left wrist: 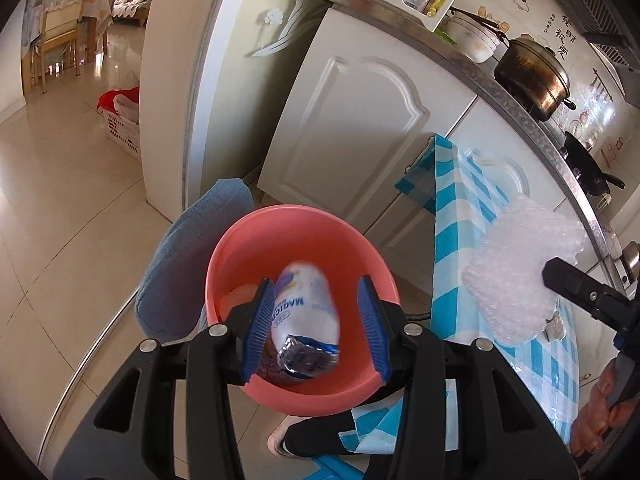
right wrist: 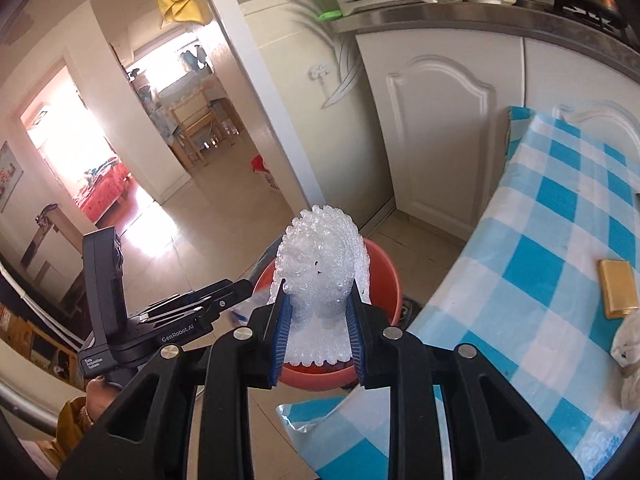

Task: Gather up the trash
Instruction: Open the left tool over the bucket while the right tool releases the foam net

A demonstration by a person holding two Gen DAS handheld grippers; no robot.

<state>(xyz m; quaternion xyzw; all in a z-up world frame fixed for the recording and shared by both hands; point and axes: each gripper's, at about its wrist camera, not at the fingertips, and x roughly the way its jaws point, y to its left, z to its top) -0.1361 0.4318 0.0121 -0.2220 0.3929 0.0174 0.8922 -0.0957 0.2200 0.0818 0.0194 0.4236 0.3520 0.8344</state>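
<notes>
A pink plastic basin [left wrist: 224, 264] sits on the floor beside the table. My left gripper [left wrist: 316, 328] hangs over it with its blue pads apart. A blurred white and blue snack packet [left wrist: 304, 312] lies between and below them inside the basin, clear of the right pad. My right gripper [right wrist: 320, 328] is shut on a wad of clear bubble wrap [right wrist: 320, 260] just above the basin [right wrist: 384, 268]. In the left wrist view the bubble wrap [left wrist: 516, 264] and the right gripper [left wrist: 560, 276] are at the right, over the table edge. The left gripper [right wrist: 240, 292] shows at the left of the right wrist view.
A table with a blue and white checked cloth [right wrist: 540, 240] stands to the right, bearing a gold box [right wrist: 618, 288] and a crumpled white thing [right wrist: 630, 348]. White cabinets [left wrist: 360, 120] and a counter with a pot [left wrist: 532, 76] lie behind. A blue-grey cushion [left wrist: 188, 256] is left of the basin.
</notes>
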